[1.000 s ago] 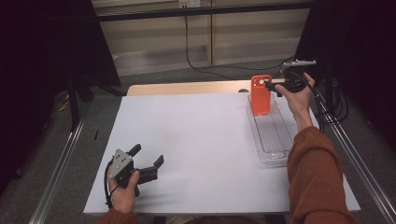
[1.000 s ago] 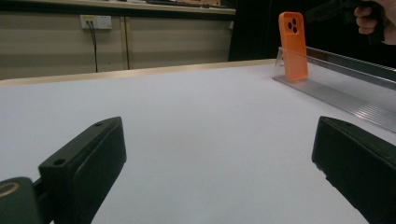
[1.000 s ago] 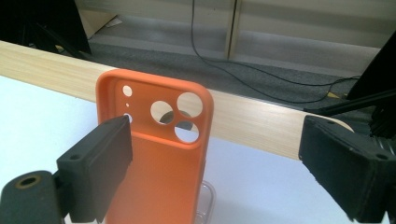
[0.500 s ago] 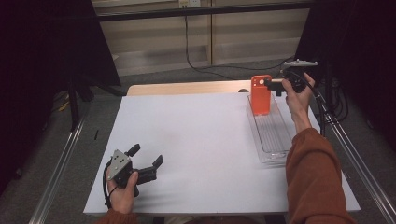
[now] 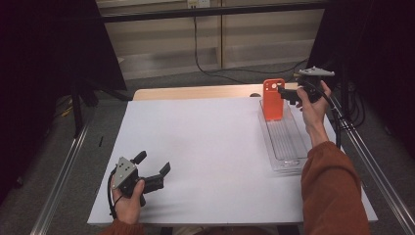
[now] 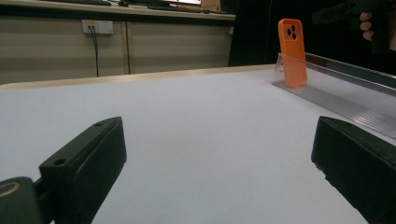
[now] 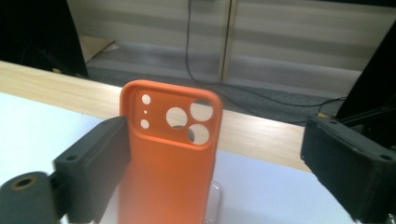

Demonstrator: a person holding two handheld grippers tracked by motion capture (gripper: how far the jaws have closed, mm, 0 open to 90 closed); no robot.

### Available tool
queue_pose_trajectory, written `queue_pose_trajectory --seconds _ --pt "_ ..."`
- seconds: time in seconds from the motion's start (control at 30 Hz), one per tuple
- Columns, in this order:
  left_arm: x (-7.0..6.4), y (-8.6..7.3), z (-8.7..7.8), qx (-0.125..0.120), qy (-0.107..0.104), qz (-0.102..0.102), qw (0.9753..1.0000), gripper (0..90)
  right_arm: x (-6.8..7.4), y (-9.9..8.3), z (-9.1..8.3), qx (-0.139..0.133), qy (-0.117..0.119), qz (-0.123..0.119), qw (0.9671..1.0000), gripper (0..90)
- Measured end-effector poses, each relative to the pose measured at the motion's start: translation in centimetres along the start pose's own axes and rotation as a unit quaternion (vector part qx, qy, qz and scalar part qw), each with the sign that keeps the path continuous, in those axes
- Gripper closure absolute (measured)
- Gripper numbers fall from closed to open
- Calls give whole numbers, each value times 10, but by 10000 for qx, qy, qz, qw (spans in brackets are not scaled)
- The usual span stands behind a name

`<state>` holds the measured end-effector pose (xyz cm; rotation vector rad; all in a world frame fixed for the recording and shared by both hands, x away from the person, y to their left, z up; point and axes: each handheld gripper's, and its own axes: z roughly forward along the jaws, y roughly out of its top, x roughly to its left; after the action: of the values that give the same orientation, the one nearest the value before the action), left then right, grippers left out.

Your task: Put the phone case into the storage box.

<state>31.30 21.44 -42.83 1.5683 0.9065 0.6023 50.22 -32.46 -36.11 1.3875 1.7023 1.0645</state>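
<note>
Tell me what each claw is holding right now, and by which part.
Nothing is held. The right claw is open with the orange phone case standing between its jaws, ungripped. The left claw is open over the white table.

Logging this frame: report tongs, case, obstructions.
Right tongs open, case between. Left tongs open, idle on table. Orange phone case upright in clear tray. Nothing in the way.

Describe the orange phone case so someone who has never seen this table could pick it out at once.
Find the white table, then the clear plastic tray along its right side. At the tray's far end the phone case stands upright before the right gripper. It is the sole orange thing, with round camera holes near its top.
</note>
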Motion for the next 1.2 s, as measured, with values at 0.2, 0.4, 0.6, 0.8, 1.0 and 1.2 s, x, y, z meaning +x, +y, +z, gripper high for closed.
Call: queue_pose_trajectory --seconds 0.2,0.4,0.6,0.8,1.0,1.2 --pt "1 0 -1 -2 42 47 10000 31 1 -7 -9 -20 172 29 9998 90" --pt "1 1 -2 -46 73 56 9999 32 3 -14 -20 -152 118 51 9998 86" --pt "3 1 -3 -66 107 70 9999 32 3 -23 -30 -312 88 159 9993 92" --pt "3 1 -4 -69 128 90 9999 31 4 -26 -40 -445 73 218 9987 95" --pt "4 2 -6 -95 107 105 9998 31 6 -34 -47 -554 98 294 9980 74" --pt "4 2 -8 -123 71 68 9999 31 10 -41 -57 -590 174 283 9977 22"
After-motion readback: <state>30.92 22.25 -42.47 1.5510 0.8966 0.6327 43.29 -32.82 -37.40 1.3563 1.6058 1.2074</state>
